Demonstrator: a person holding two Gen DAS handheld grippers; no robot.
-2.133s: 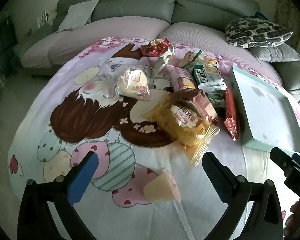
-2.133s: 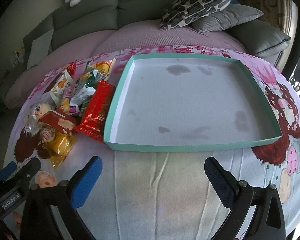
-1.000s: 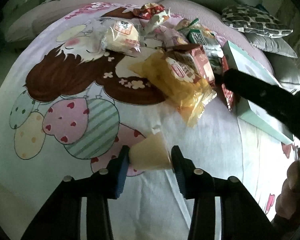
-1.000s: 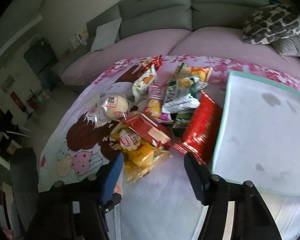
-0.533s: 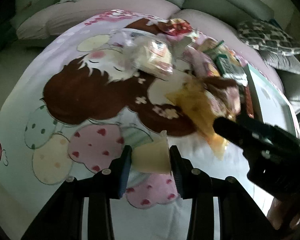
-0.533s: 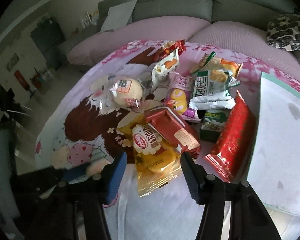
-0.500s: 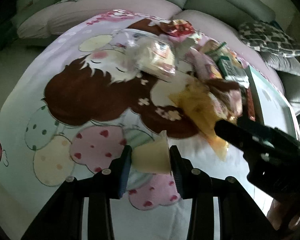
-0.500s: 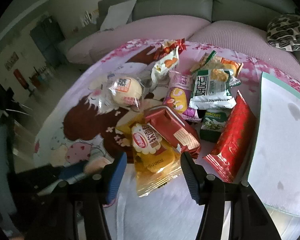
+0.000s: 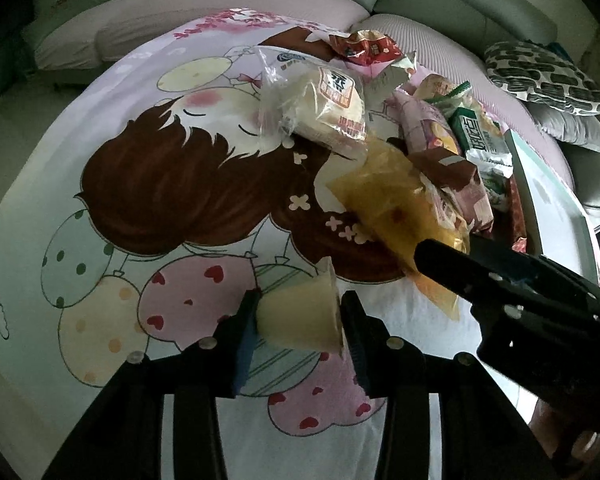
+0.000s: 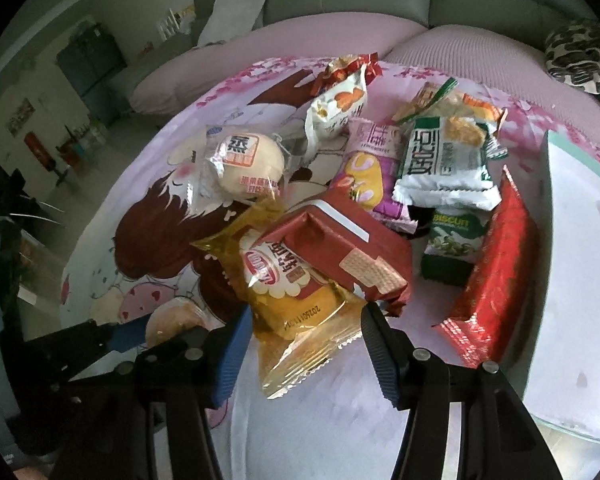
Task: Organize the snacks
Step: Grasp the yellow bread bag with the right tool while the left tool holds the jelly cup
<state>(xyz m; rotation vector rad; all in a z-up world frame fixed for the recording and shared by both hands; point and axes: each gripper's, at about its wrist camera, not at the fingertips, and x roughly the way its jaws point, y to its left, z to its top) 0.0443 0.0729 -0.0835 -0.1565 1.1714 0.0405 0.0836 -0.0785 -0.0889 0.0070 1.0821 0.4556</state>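
Here bare cloth [image 10: 320,420] fronts the yellow packet's [image 10: 296,300] edge; tray [image 10: 580,240] alongside.

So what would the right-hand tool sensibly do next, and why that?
Probably close on the yellow snack bag. The right tool is open, its fingers either side of the bag's near end, not pressing. The left tool already grips a jelly cup, and the teal tray beside the pile is empty.
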